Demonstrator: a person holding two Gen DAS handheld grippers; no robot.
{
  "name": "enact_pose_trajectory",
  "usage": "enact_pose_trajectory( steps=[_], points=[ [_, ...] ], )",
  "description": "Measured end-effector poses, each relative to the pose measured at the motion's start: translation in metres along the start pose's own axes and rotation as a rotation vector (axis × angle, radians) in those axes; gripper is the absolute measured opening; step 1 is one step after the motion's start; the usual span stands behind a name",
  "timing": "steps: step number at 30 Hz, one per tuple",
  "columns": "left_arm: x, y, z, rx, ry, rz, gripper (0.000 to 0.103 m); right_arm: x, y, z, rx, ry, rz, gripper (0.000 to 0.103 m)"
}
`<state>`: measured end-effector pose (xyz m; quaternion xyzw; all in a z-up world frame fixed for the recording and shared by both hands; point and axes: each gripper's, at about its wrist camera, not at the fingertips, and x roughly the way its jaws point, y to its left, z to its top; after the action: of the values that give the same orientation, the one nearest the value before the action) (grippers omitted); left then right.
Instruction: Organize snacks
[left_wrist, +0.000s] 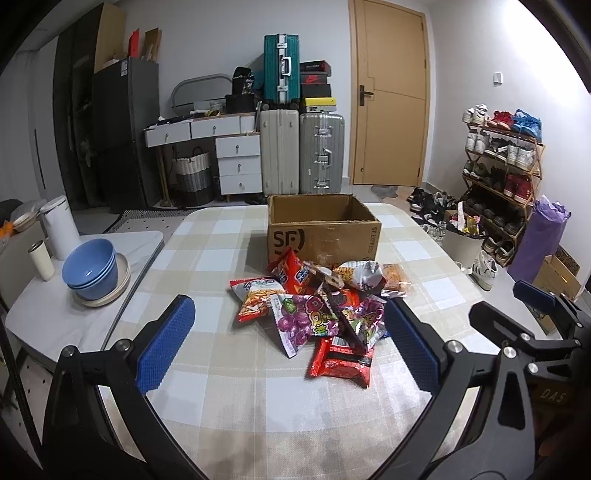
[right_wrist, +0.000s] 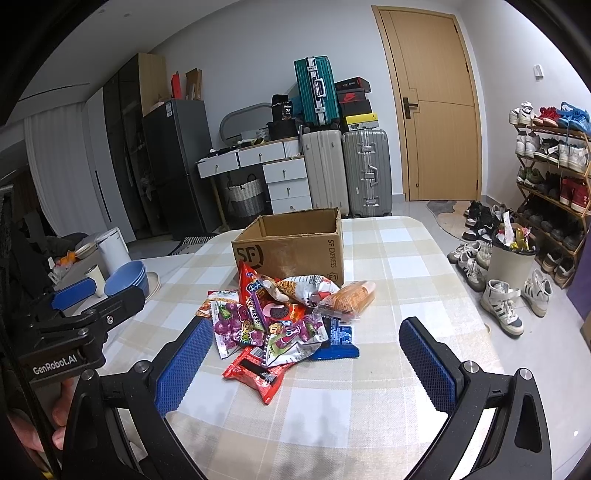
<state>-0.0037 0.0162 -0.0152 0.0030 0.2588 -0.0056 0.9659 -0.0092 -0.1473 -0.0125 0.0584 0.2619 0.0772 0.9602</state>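
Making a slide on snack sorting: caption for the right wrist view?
Open right gripper hovers before a snack pile beside an open cardboard box.

Snack packets (left_wrist: 321, 314) lie in a loose overlapping heap at the centre of the checked tabletop (left_wrist: 221, 387). Topmost are purple grape-candy bags (right_wrist: 240, 325); a red packet (left_wrist: 341, 360) protrudes toward 6 o'clock. An open brown cardboard box (left_wrist: 323, 230) marked SF stands upright at 12 o'clock, just beside the heap.
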Motion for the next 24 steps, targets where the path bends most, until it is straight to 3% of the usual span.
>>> enact_pose_trajectory(
  steps=[24],
  points=[
    [0.0045, 0.0079, 0.0054, -0.019, 0.001, 0.011, 0.102, 0.0044, 0.0030, -0.0007, -0.027, -0.027, 0.010, 0.103]
  ],
)
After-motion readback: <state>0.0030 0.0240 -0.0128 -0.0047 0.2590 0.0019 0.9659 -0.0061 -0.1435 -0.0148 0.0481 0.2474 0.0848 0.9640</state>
